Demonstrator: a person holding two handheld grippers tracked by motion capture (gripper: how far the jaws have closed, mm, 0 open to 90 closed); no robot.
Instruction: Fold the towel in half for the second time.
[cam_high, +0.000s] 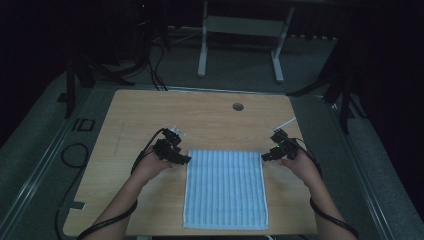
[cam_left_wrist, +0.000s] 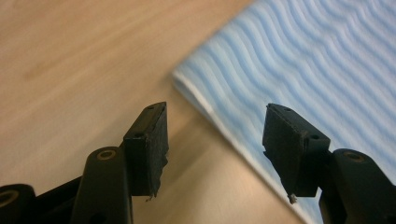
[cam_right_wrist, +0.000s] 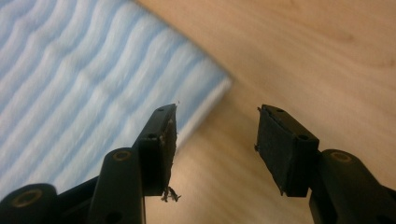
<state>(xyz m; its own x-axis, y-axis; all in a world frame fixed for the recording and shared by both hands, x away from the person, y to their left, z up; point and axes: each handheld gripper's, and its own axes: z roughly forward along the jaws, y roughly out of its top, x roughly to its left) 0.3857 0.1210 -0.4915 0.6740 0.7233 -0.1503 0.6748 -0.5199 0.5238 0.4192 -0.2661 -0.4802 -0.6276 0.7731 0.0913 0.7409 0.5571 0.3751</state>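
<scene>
Blue cloth (cam_high: 226, 189) lies flat, low centre of the wood surface (cam_high: 150, 110). Left gripper (cam_high: 184, 159) & right gripper (cam_high: 265, 156) sit at its 2 top corners, jaws open, prob. ready to pinch and lift both corners together.

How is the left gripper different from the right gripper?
The left gripper sits at the far left corner of the blue towel; the right gripper sits at its far right corner. In the left gripper view the towel edge runs between the jaws toward the right one; in the right gripper view it passes behind the left one. Both are open, straddling the towel's edge.
</scene>
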